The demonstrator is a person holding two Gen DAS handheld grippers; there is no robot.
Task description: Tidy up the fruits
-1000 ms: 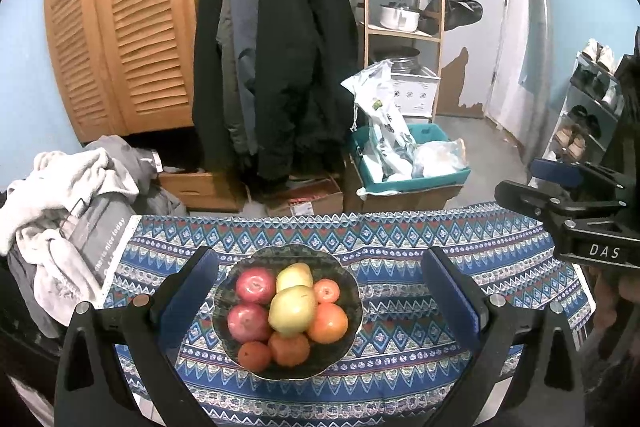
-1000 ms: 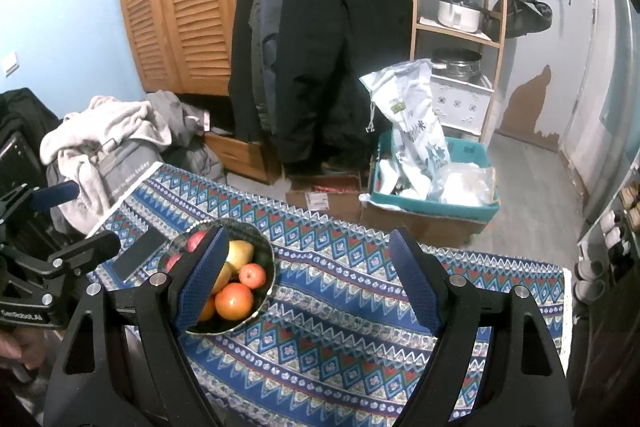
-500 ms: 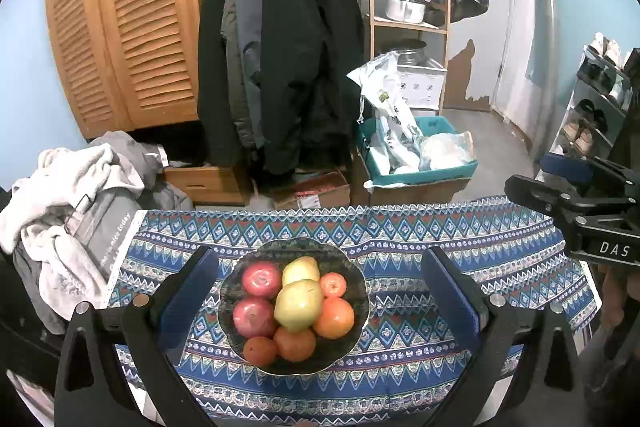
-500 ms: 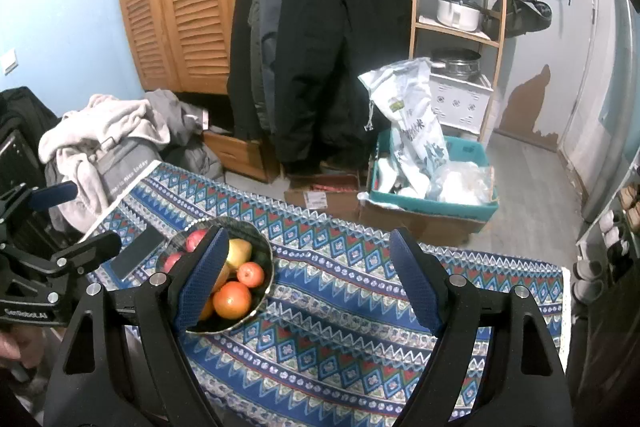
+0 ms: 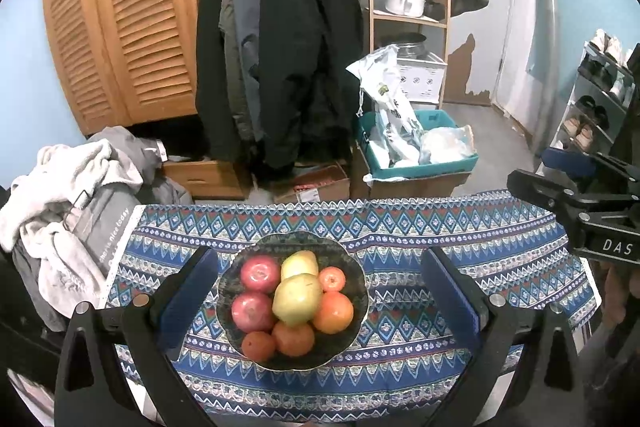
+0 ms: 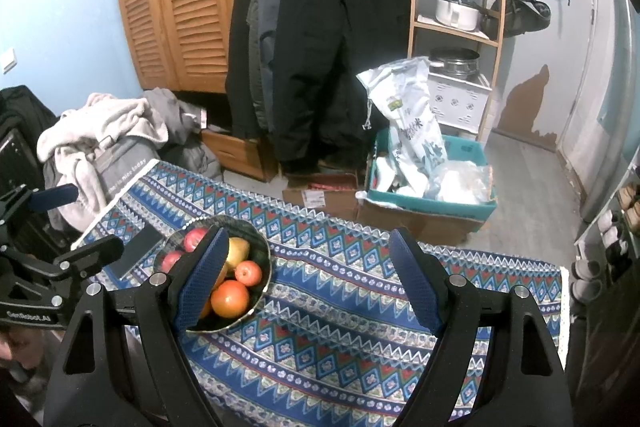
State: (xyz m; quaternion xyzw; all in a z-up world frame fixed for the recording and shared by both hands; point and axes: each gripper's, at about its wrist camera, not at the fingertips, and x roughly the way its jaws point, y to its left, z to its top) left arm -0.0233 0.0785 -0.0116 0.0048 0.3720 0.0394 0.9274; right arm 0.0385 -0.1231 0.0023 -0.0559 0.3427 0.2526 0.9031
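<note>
A dark bowl (image 5: pixel 356 331) sits on the blue patterned tablecloth (image 5: pixel 400 227). It holds two red apples (image 5: pixel 260 273), two yellow-green pears (image 5: pixel 298 299) and several oranges (image 5: pixel 333 311). My left gripper (image 5: pixel 318 291) is open and empty, its fingers to either side of the bowl and above it. My right gripper (image 6: pixel 308 277) is open and empty, right of the bowl (image 6: pixel 262 291); its left finger (image 6: pixel 202 279) hides part of the fruit. Each gripper shows at the edge of the other's view.
A dark flat phone-like slab (image 6: pixel 134 255) lies left of the bowl. A heap of clothes (image 5: pixel 68 195) sits at the table's left end. Beyond the table are hanging coats (image 5: pixel 280 47), a wooden wardrobe (image 5: pixel 120 19), a teal box with bags (image 5: pixel 416 155) and shelves (image 5: pixel 408 7).
The left gripper has drawn back and tilted slightly, so the bowl sits a little higher and more centred between its fingers. The right gripper has barely moved.
</note>
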